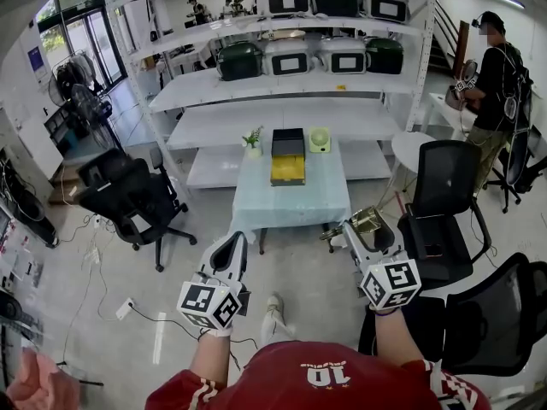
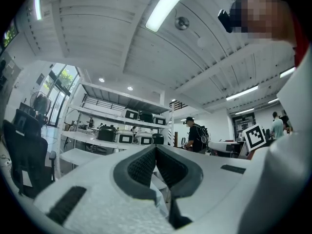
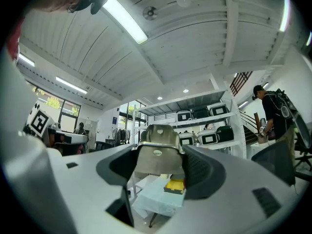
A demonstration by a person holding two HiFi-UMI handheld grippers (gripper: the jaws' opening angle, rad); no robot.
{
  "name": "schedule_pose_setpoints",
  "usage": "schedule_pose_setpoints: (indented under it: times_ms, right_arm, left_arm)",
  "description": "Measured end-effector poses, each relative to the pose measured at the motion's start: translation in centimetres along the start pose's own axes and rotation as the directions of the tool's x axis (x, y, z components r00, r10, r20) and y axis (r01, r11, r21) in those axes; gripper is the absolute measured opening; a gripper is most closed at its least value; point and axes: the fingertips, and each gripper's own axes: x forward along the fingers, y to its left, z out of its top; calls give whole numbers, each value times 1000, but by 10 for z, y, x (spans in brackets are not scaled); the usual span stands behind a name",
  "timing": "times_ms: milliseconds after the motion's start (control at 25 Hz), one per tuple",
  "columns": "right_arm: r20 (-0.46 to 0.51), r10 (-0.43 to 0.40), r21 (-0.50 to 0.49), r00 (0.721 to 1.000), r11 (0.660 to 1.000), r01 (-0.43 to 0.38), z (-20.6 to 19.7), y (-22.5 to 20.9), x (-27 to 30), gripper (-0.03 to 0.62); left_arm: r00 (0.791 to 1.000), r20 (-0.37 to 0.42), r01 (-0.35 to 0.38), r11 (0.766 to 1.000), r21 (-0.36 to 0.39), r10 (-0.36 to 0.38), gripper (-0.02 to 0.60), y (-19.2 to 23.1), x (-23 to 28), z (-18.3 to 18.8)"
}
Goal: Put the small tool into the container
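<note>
A small metal tool sits clamped in my right gripper, held in the air short of the table. In the right gripper view the tool fills the gap between the jaws of the right gripper. The container, a black and yellow open box, stands on the far half of the pale blue table; it shows small under the tool as the yellow container. My left gripper hangs at the left, its pads pressed together with nothing between them.
Black office chairs flank the table, with more at the right. A small potted plant and a green object share the tabletop. White shelves with cookers stand behind. A person stands at the far right.
</note>
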Motion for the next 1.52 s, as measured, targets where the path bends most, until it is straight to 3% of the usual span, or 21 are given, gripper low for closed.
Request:
schedule_pose_setpoints:
  times_ms: [720, 1520]
  right_arm:
    - [-2, -19, 7, 1000, 1000, 19, -9, -14, 55, 287]
    - [-12, -47, -21, 999, 999, 47, -13, -39, 221, 287]
  left_arm:
    - [1000, -3, -7, 1000, 15, 7, -9, 46, 45, -11]
    - [1000, -17, -4, 1000, 21, 4, -9, 174, 171, -11]
